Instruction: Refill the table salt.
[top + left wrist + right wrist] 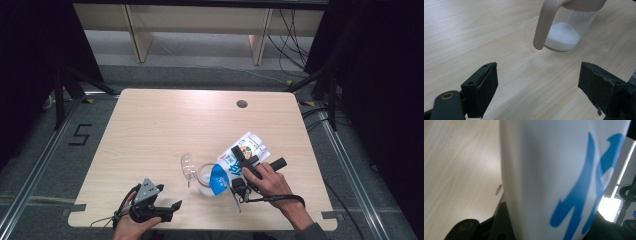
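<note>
Near the front left corner of the wooden table (150, 125), the left gripper (167, 210) is held low in the person's left hand (131, 226), its jaws spread wide with nothing between them; in the left gripper view the bare wood grain is seen between the two black pads. Just right of it, near the middle of the front edge, a clear plastic container (204, 179) is stood upright, with a flipped-open transparent lid (188, 166) hanging at its left side. A low heap of white powder (562, 36) is seen at its bottom in the left gripper view, and a beige handle (545, 23) is seen curving down its side, ending clear of the table. Above and to the right of the container, a white pouch (240, 159) with blue lettering and a coloured picture panel is tilted so that its lower end is over the container's mouth. The pouch is clamped by the right gripper (241, 164), gripped in the right hand (270, 182); in the right gripper view the white and blue surface (564, 180) is pressed between the jaws.
</note>
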